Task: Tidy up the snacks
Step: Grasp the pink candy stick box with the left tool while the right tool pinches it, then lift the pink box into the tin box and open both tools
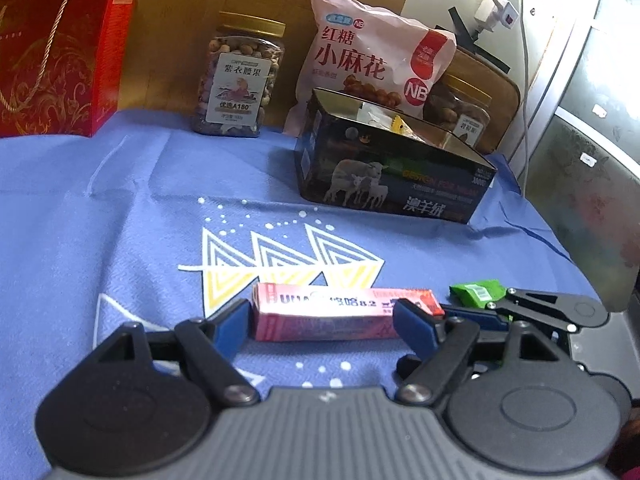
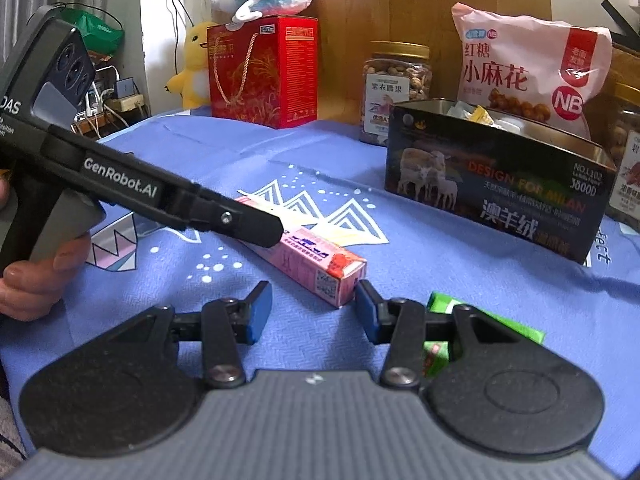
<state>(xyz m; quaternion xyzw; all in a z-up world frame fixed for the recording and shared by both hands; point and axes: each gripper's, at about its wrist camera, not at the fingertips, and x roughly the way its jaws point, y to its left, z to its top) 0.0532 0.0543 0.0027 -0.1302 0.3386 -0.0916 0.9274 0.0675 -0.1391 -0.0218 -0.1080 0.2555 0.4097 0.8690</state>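
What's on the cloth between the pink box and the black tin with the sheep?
Nothing sits there. Between the pink box and the black tin lies only blue tablecloth with its printed triangles, seen in both wrist views.

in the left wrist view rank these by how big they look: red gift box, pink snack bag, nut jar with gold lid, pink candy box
1. red gift box, partly cut off by the frame
2. pink snack bag, close to the gift box
3. nut jar
4. pink candy box, nearest the camera, so it looks bigger than it is
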